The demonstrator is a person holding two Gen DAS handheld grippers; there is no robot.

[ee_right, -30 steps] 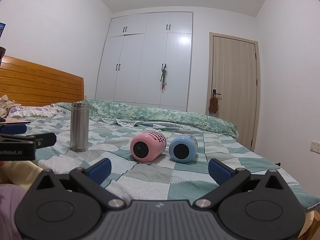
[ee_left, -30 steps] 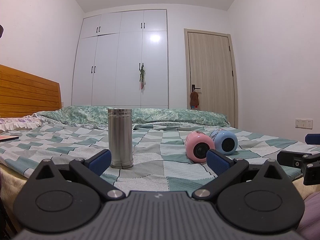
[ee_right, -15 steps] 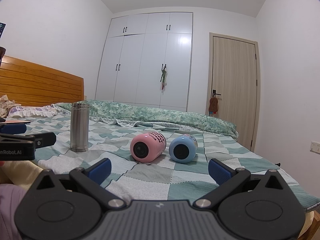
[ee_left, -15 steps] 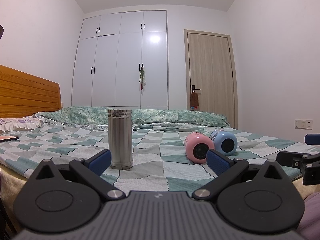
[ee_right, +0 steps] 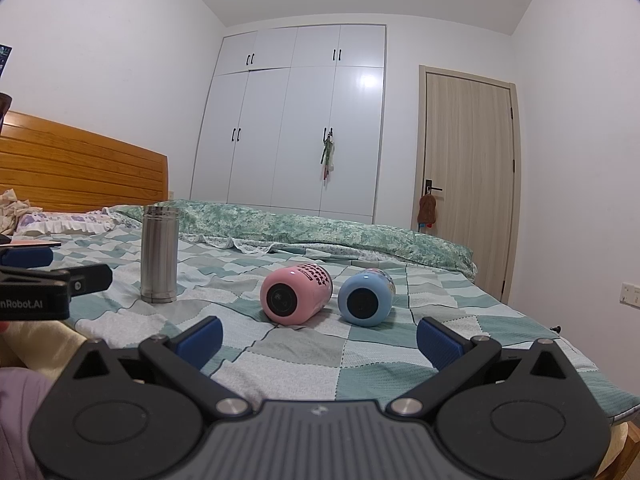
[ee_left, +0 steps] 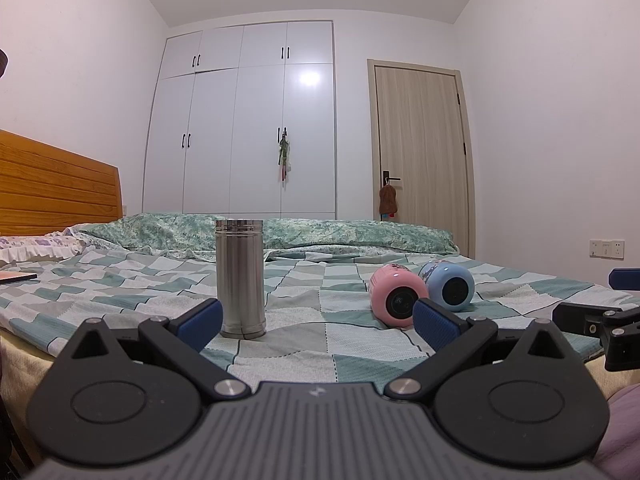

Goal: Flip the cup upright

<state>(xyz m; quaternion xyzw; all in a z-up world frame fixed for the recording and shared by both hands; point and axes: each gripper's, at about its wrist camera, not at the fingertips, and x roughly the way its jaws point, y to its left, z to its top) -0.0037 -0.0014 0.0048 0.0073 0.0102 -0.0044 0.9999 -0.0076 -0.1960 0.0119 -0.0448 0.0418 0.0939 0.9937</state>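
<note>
A pink cup [ee_left: 394, 298] [ee_right: 295, 295] and a blue cup [ee_left: 448, 286] [ee_right: 366, 298] lie on their sides, side by side on the checked bed cover, bases toward me. A steel flask [ee_left: 240, 278] [ee_right: 159, 254] stands upright to their left. My left gripper [ee_left: 318, 322] is open and empty, near the bed's front edge, just in front of the flask. My right gripper [ee_right: 318, 338] is open and empty, short of the two cups. Each gripper shows at the edge of the other's view.
The bed [ee_right: 280, 356] has a wooden headboard [ee_right: 80, 172] at the left and a rolled green quilt [ee_right: 320, 230] at the back. A white wardrobe [ee_right: 296, 120] and a wooden door [ee_right: 468, 176] stand behind. A flat object [ee_left: 16, 277] lies at far left.
</note>
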